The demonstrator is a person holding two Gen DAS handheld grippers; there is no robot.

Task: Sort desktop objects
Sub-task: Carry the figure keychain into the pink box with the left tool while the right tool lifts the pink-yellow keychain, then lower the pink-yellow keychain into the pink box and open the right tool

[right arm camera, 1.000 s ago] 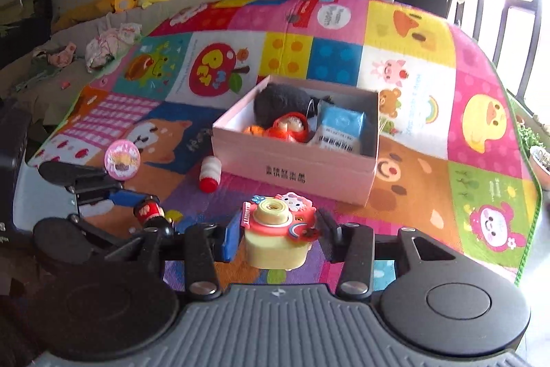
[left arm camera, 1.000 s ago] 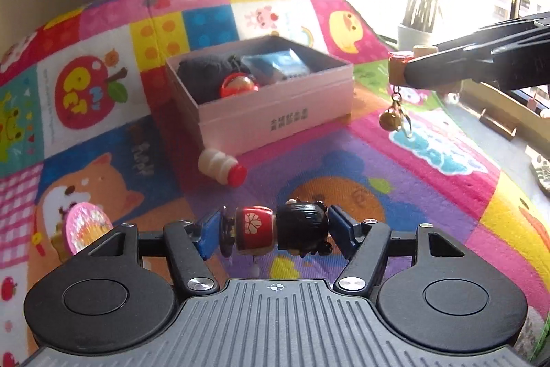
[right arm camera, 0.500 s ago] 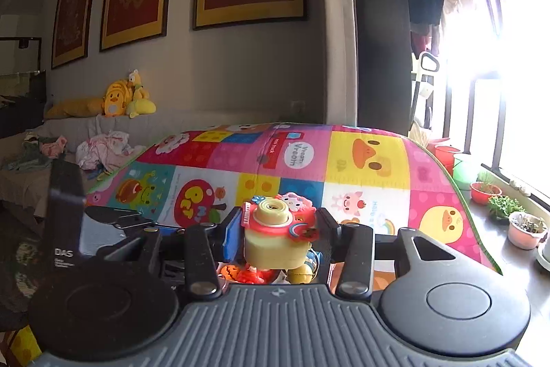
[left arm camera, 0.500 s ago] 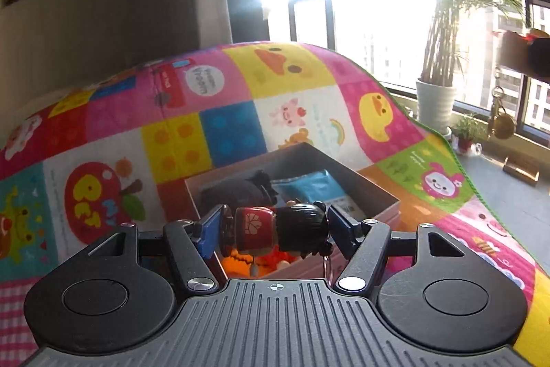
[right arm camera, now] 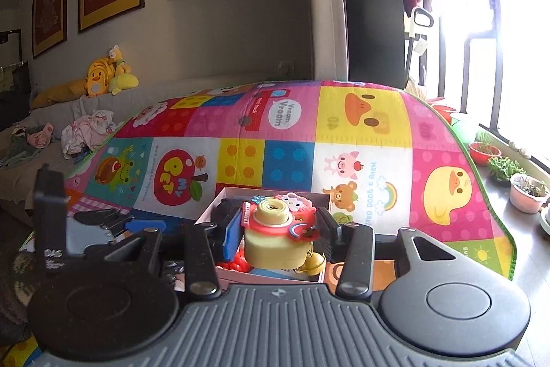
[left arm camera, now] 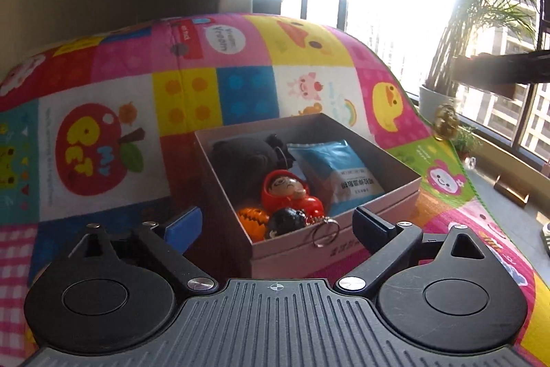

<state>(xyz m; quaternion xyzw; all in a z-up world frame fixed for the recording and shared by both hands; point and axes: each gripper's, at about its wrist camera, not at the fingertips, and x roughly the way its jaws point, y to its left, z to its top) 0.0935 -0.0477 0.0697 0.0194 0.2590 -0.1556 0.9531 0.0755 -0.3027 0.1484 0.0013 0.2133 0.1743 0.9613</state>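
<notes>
Both wrist views close above box [left arm camera: 343,215]

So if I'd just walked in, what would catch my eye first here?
Probably the loud patchwork cartoon mat, then the pink box sitting on it, packed with little toys and a blue packet. Next, the yellow toy camera pinched in the right gripper above that box.

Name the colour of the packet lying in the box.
Blue, with a white label: the packet, clearest in the left wrist view.
</notes>
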